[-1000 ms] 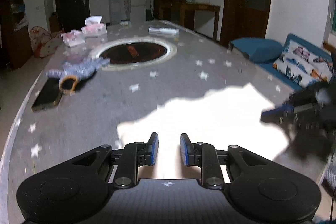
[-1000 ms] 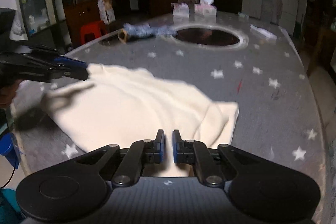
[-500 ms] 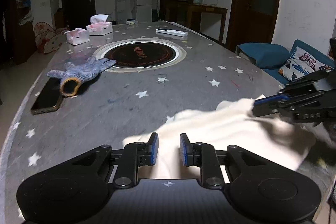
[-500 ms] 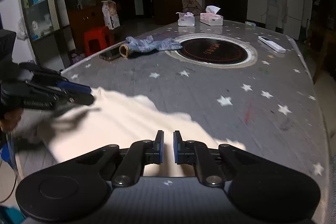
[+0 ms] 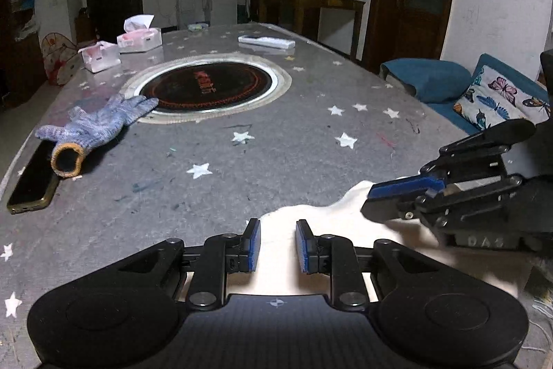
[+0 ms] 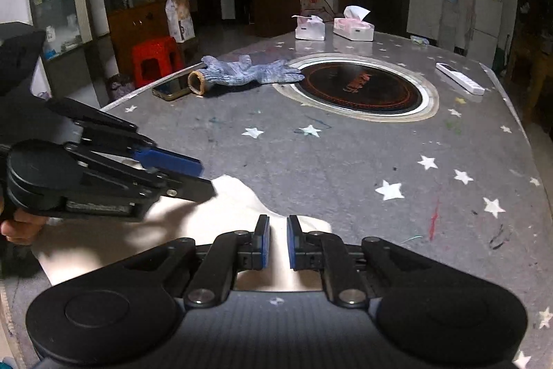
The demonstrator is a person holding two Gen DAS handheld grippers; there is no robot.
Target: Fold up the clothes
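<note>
Left wrist view: the left gripper (image 5: 275,245) stands narrowly parted over the cream cloth (image 5: 276,227). The right gripper (image 6: 275,241), its jaws just opening slightly, grips nothing.

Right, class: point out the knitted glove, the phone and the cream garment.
knitted glove (image 5: 100,123): left wrist view, on its palm.
phone (image 5: 33,182): left wrist view, middle of its dark screen.
cream garment (image 6: 221,213): right wrist view, on its flat upper surface.
</note>
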